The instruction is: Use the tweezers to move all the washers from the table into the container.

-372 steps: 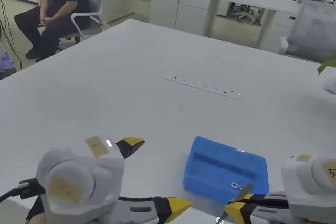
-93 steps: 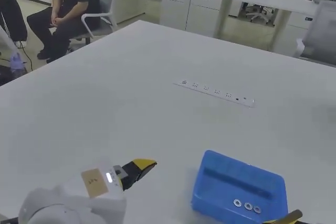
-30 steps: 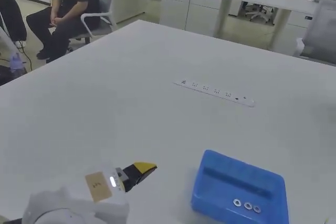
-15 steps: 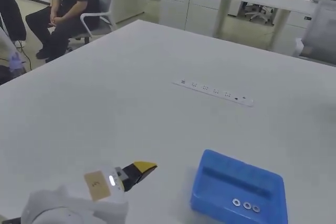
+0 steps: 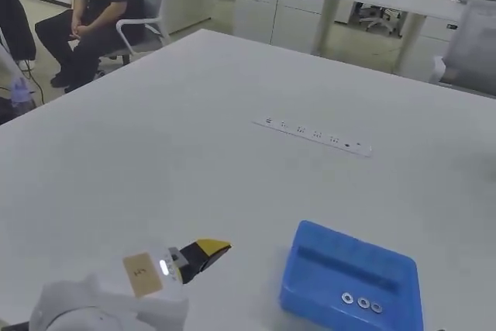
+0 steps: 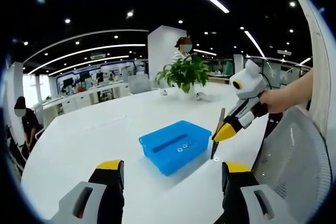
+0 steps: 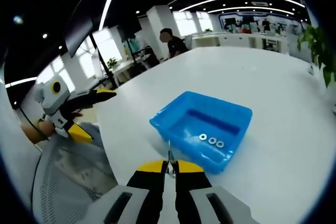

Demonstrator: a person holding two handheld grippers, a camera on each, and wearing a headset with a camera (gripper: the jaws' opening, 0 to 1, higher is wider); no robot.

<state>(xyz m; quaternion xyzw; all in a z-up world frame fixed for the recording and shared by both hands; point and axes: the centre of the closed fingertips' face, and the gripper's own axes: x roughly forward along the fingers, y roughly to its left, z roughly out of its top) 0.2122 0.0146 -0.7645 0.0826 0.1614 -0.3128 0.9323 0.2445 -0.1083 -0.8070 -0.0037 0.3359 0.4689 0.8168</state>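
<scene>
The right gripper [image 7: 169, 165] is clenched on the slim metal tweezers [image 7: 169, 155], whose thin legs rise from between its shut jaws and point toward the near wall of the shallow blue plastic container [image 7: 218, 109]. Three small silver ring washers [image 7: 210, 140] lie in a row on the container's floor, close to that wall. The left gripper [image 6: 173, 167] hangs over the white tabletop [image 5: 194, 137] with its jaws spread wide, grasping nothing, well apart from the container. In the left gripper view the tweezers' tip hangs just beside the container, near the table's edge. A pale speck [image 6: 216, 159] lies on the tabletop by it; it may be a further washer, but it is too small to tell. As I judge it, three washers are in and the step in hand is the reach for another. If the speck is a washer, the next move calls for lowering the tip onto it, closing on its rim gently so it does not skid, then lifting it over the wall
</scene>
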